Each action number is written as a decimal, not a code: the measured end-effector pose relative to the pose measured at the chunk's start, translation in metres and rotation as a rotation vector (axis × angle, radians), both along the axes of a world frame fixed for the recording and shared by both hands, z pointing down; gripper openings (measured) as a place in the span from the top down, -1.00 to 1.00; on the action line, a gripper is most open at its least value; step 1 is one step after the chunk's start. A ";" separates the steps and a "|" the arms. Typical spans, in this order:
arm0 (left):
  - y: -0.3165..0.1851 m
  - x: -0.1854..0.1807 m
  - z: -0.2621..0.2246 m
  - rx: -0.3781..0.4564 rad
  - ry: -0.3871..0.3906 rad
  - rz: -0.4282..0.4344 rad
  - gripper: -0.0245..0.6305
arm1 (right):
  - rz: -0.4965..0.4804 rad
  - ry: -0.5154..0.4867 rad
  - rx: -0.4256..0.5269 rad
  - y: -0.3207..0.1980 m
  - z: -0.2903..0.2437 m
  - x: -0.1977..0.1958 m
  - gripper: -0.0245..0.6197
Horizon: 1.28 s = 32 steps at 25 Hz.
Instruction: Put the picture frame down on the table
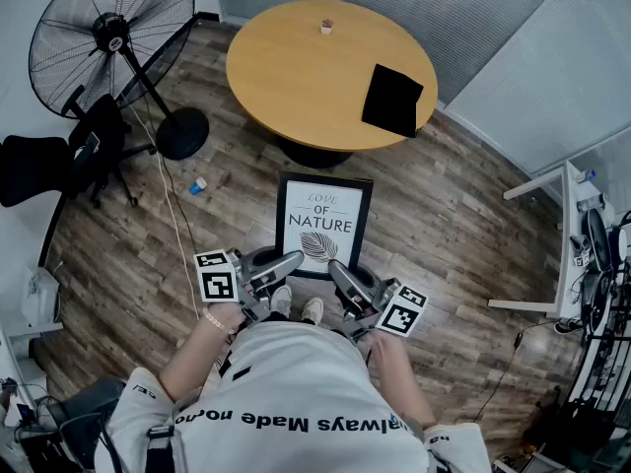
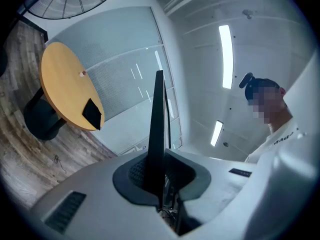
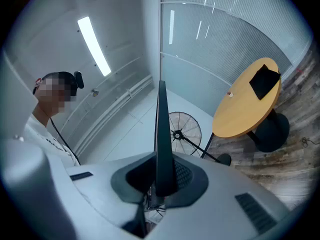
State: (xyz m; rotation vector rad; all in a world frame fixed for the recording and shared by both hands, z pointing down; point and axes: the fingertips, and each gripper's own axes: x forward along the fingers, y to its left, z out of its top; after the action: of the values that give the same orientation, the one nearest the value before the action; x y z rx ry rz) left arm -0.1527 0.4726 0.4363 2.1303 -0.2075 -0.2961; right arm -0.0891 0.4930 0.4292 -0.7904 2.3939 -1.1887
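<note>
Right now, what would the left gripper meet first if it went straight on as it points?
The picture frame, clamped edge-on in the left gripper. Past it, probably the glass wall; the round table lies aside.

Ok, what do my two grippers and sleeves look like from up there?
Both the left gripper and right gripper have pale grey bodies with dark grey pads. Each carries a white cube printed with black square markers. The person wears a white short-sleeved shirt with black lettering, and a beaded bracelet on the left wrist.
</note>
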 end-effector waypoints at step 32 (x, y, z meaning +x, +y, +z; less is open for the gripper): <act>0.005 -0.006 -0.007 -0.003 -0.041 0.023 0.80 | -0.006 -0.041 -0.021 0.003 0.002 -0.007 0.72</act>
State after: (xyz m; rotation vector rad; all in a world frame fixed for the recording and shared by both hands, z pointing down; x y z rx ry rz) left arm -0.1586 0.4774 0.4292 2.1353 -0.2066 -0.2390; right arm -0.0957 0.4963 0.4310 -0.7586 2.3563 -1.2231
